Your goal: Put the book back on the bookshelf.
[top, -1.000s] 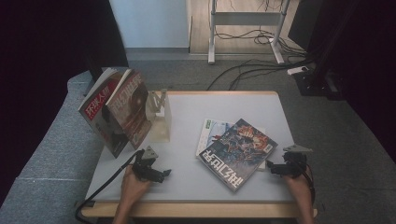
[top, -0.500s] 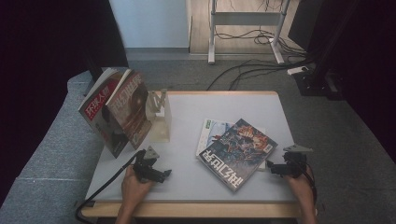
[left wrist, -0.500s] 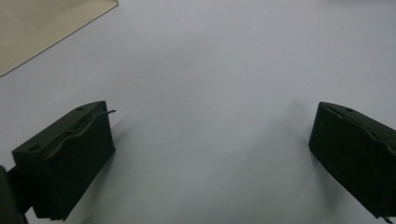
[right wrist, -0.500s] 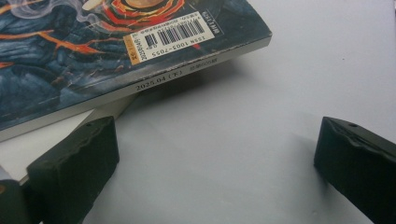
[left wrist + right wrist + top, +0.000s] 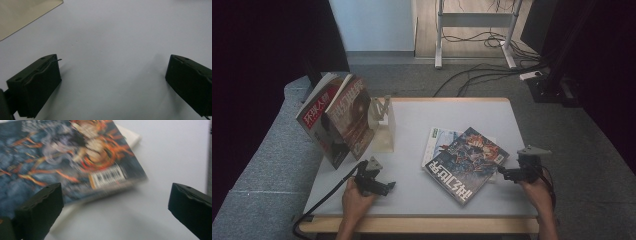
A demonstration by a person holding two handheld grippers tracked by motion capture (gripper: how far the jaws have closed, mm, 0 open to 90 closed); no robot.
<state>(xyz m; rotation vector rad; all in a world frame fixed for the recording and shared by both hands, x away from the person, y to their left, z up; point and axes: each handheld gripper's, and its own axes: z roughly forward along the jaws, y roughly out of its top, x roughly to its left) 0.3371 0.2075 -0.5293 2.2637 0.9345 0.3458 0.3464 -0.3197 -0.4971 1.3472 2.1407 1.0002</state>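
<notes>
Table [image 5: 412,195] evenly lit from above, surroundings dark. Soft shadows under jaws in left gripper view. Right gripper view motion-blurred; magazine [image 5: 70,157] cover smeared, barcode unreadable.

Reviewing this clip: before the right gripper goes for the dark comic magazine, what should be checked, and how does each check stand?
1. Right gripper open: ok, jaws wide apart in the right gripper view.
2. Aimed at the dark magazine: ok, its barcode corner lies ahead between the jaws.
3. Magazine free on top: ok, it lies over the white magazine.
4. Edge raised enough to grip: cannot tell, picture blurred.
5. Left gripper out of the way: ok, open over bare table.
6. Stand holding upright magazines apart from the pickup: ok.
</notes>
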